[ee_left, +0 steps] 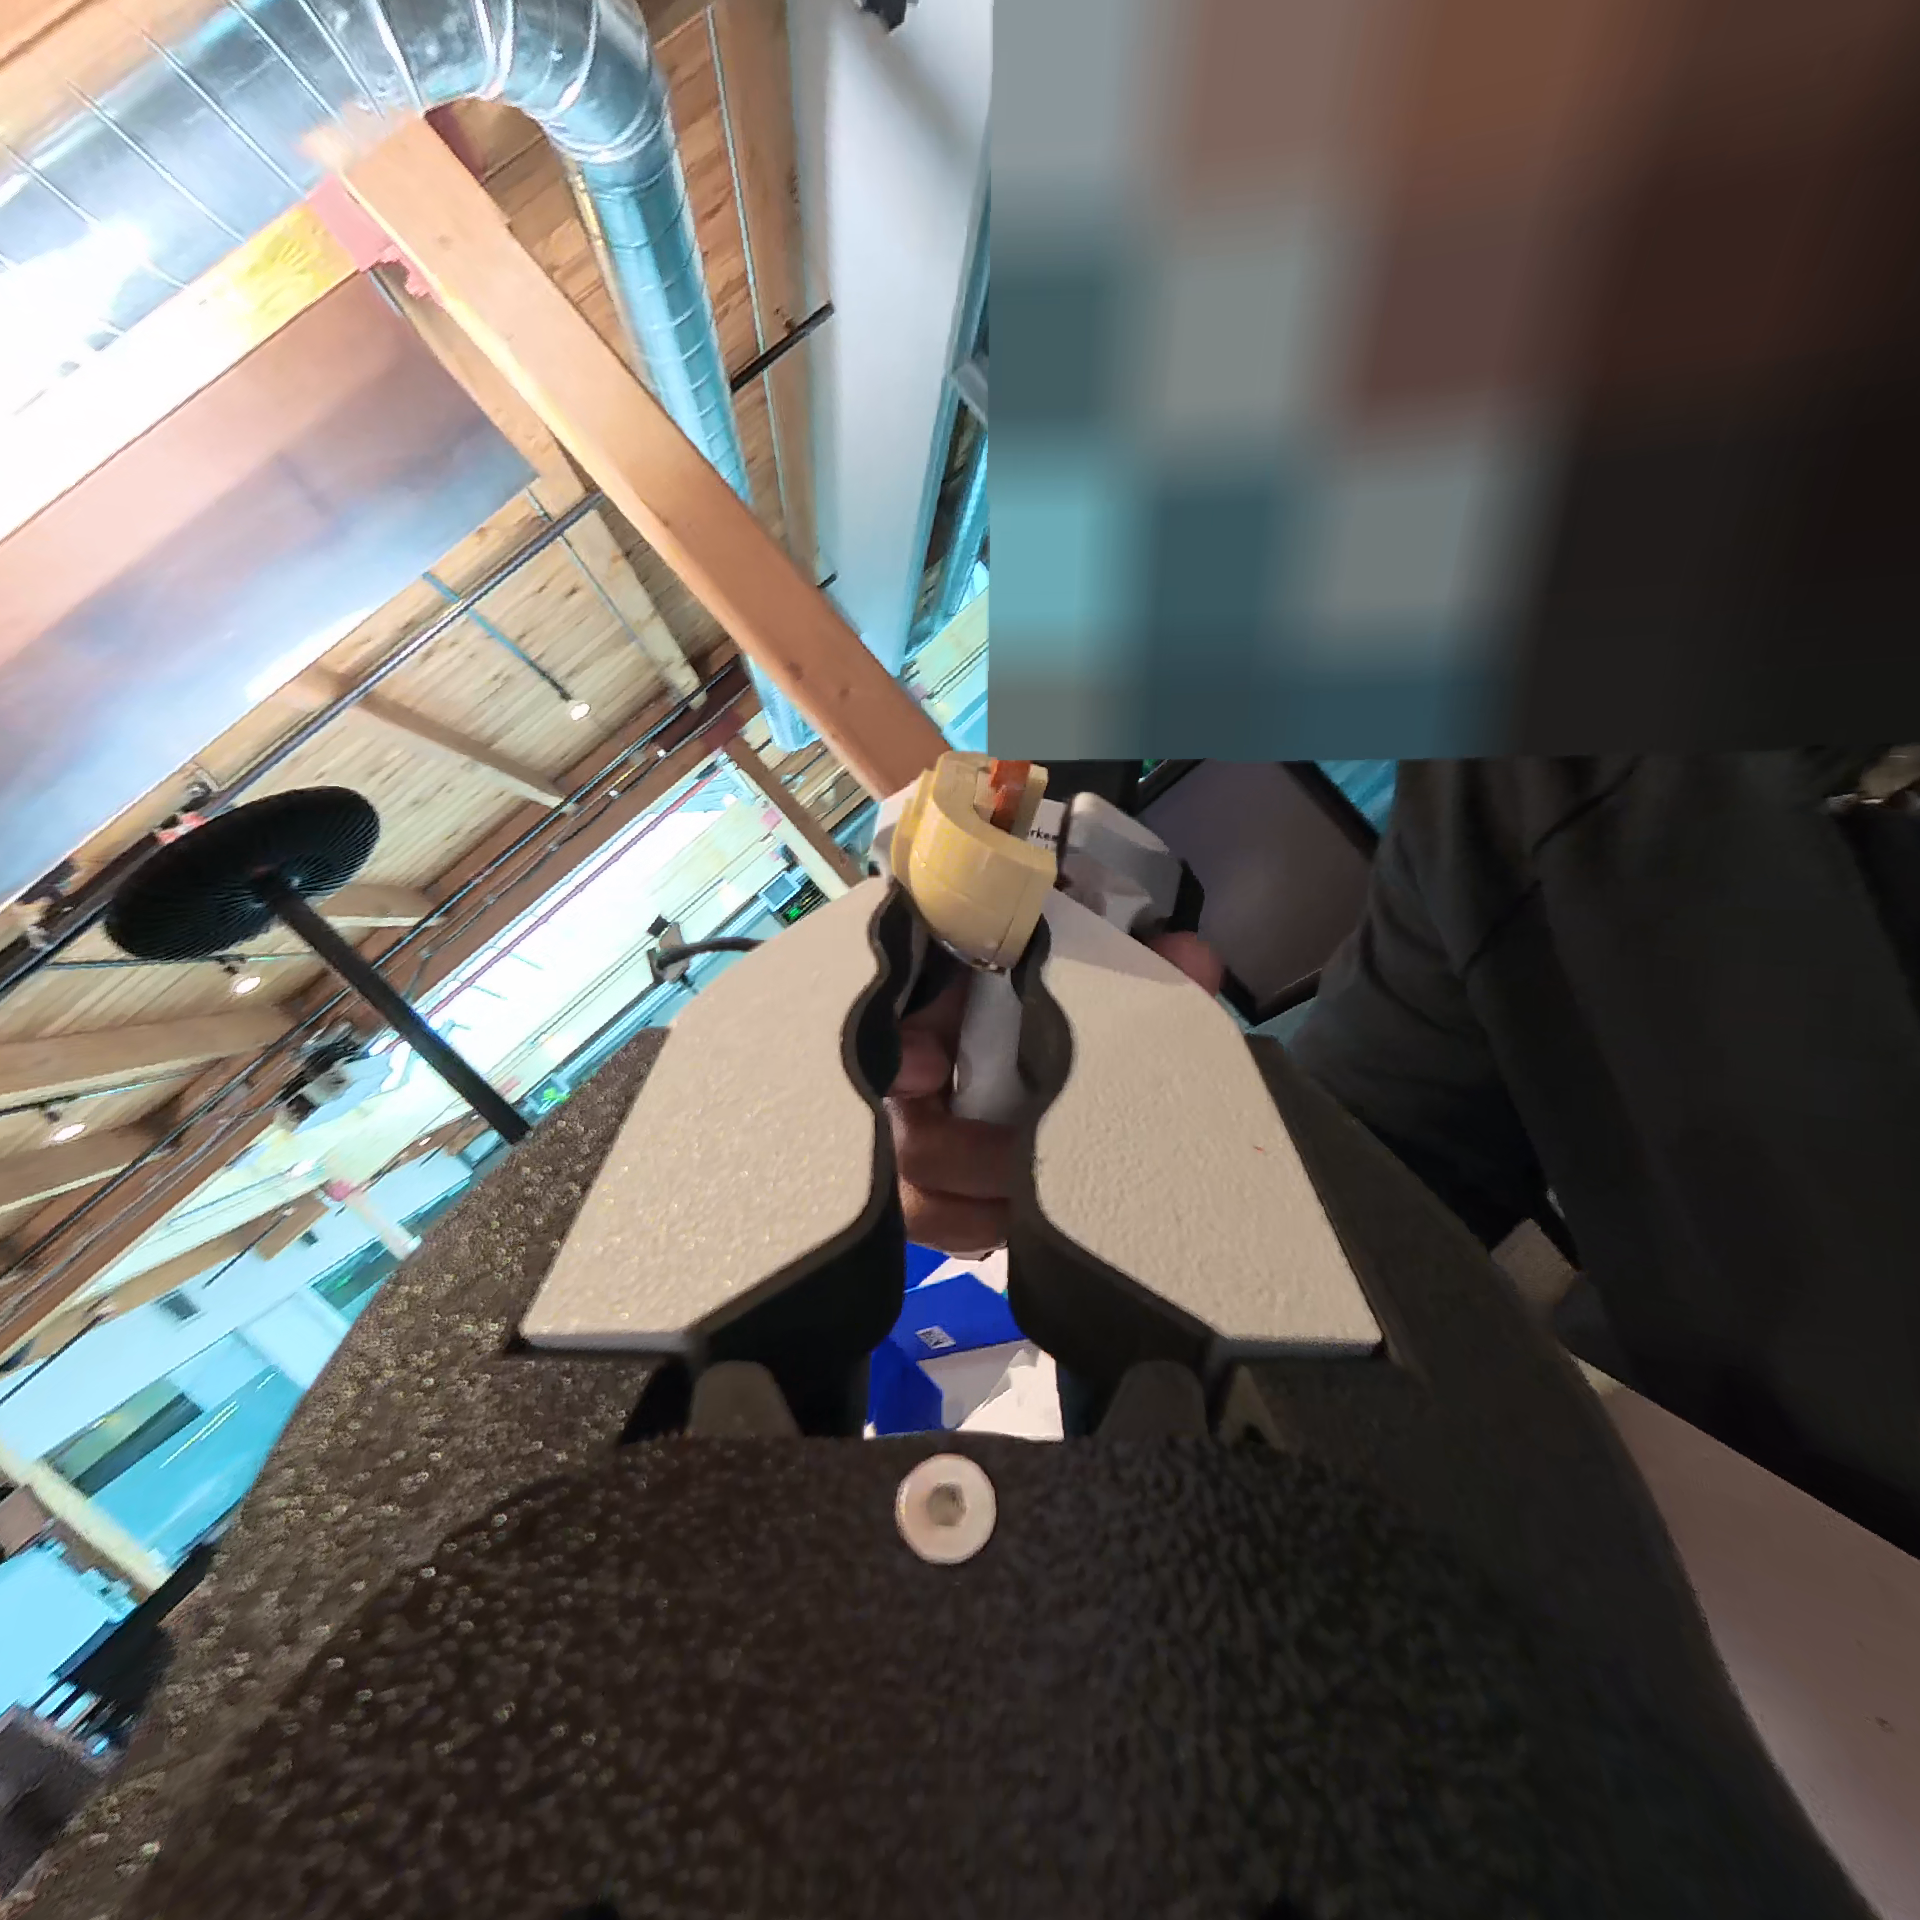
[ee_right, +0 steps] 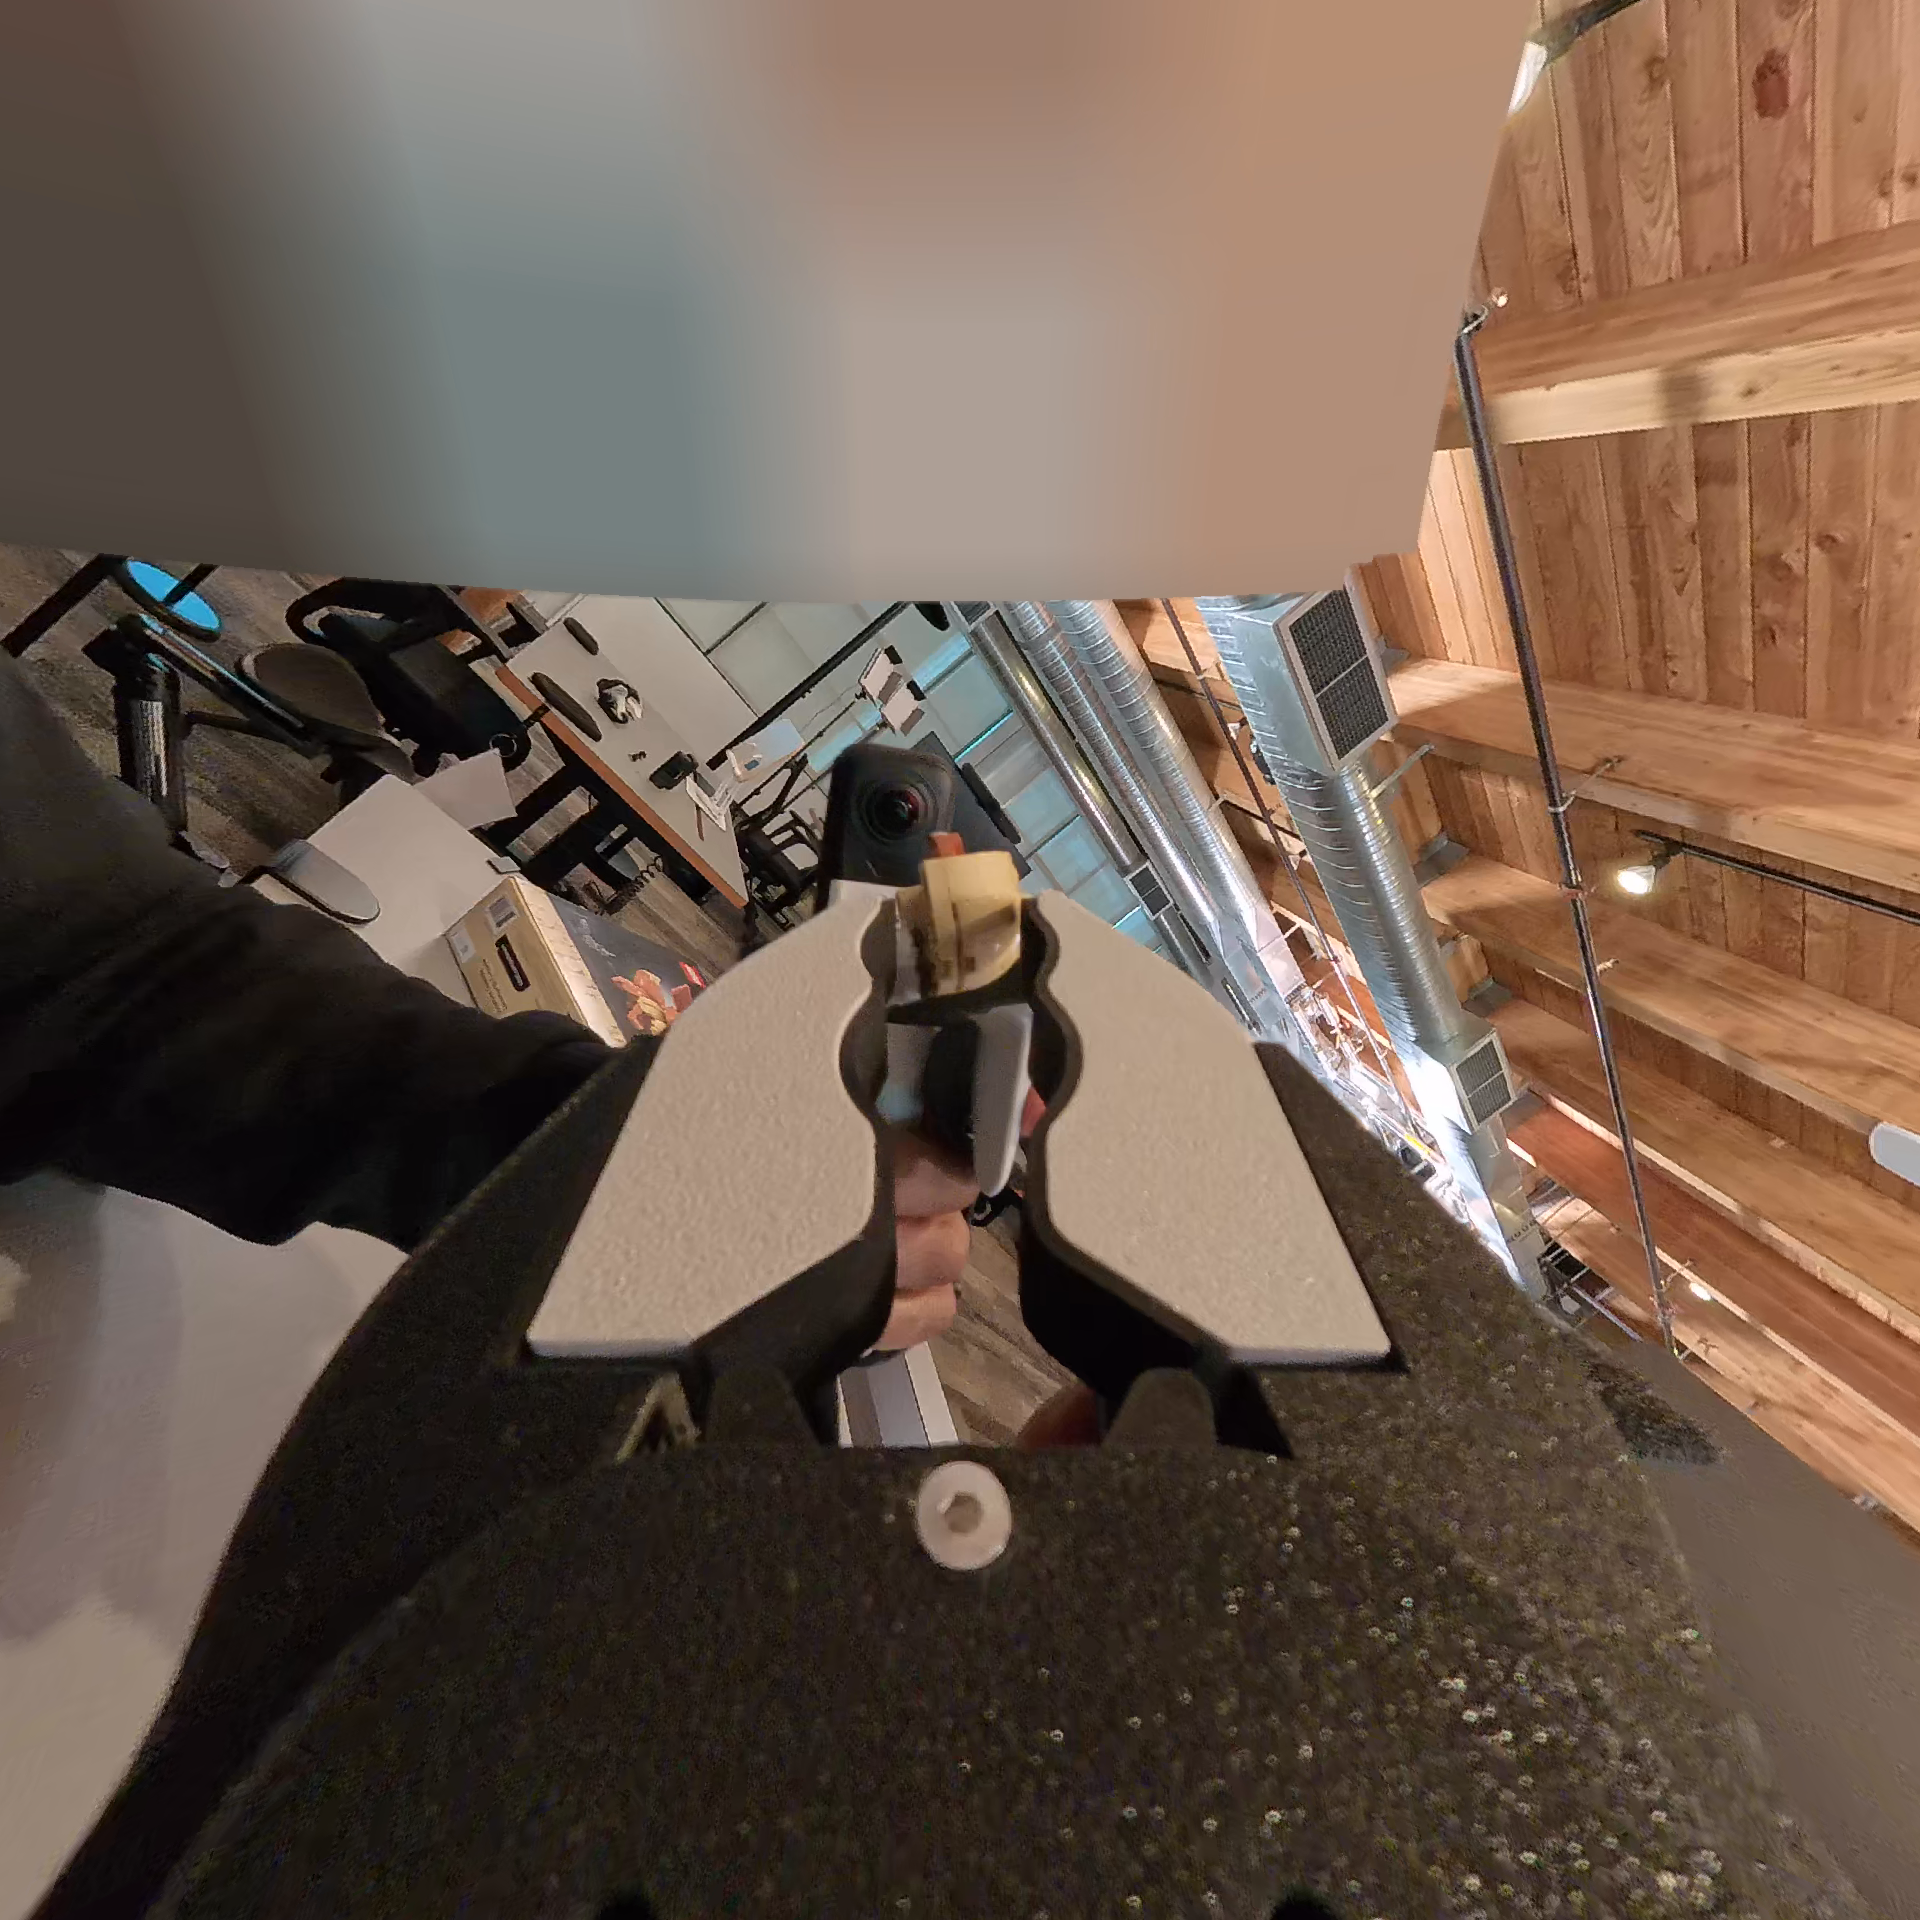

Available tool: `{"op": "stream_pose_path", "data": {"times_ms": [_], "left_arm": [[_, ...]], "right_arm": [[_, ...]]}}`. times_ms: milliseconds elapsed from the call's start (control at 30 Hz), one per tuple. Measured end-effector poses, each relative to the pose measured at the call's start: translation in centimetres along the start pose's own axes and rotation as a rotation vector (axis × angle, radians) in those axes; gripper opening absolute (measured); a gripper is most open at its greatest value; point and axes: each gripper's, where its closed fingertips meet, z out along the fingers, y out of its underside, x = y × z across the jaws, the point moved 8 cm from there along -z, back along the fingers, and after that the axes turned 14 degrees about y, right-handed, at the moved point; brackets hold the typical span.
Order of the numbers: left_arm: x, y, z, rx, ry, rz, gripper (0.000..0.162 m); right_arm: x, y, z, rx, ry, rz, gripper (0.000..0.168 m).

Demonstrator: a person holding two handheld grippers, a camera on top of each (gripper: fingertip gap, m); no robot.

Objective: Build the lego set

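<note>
Left tongs point(ee_left: 961, 940) are pinching the lower end of a pale-yellow, rounded plastic lego assembly point(ee_left: 966, 868) at the fingertips; an orange-brown lego piece point(ee_left: 1010, 784) is sticking out of the assembly's top edge; both wrist cameras are tilting upward, toward the ceiling.

Right tongs point(ee_right: 961, 951) are closing on the same pale-yellow assembly point(ee_right: 961, 935) from the opposite side, so the piece is being held aloft between the two tools, tips meeting; the orange-brown piece point(ee_right: 943, 844) is showing at its top here as well.

Behind the assembly in the left wrist view, the white-and-black body of the right tool point(ee_left: 1127, 862) is showing, with a hand point(ee_left: 951, 1143) gripping its handle, seen through the gap between the fingers; in the right wrist view the round black camera point(ee_right: 891, 810) of the left tool is facing this way, a hand point(ee_right: 925, 1262) wrapping the handle below it.

A dark grey sleeve point(ee_right: 208, 1029) is crossing the left side of the right wrist view; a white desk point(ee_left: 1787, 1621) edge is lying low right in the left wrist view.

Farther out: silver metal ducting point(ee_left: 634, 260), timber ceiling beams point(ee_left: 623, 457), black office chairs point(ee_right: 384, 675), a cardboard box with printed sides point(ee_right: 540, 961).
</note>
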Motion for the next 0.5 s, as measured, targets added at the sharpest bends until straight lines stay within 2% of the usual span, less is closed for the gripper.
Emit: {"op": "stream_pose_path", "data": {"times_ms": [267, 500], "left_arm": [[0.2, 0.5, -0.7, 0.088, 0.058, -0.007, 0.018], [0.6, 0.7, -0.5, 0.081, 0.088, 0.004, 0.018]], "right_arm": [[-0.8, 0.3, 0.4, -0.008, 0.019, -0.035, 0.022], [-1.3, 0.7, 0.7, -0.019, 0.022, -0.056, 0.018]]}}
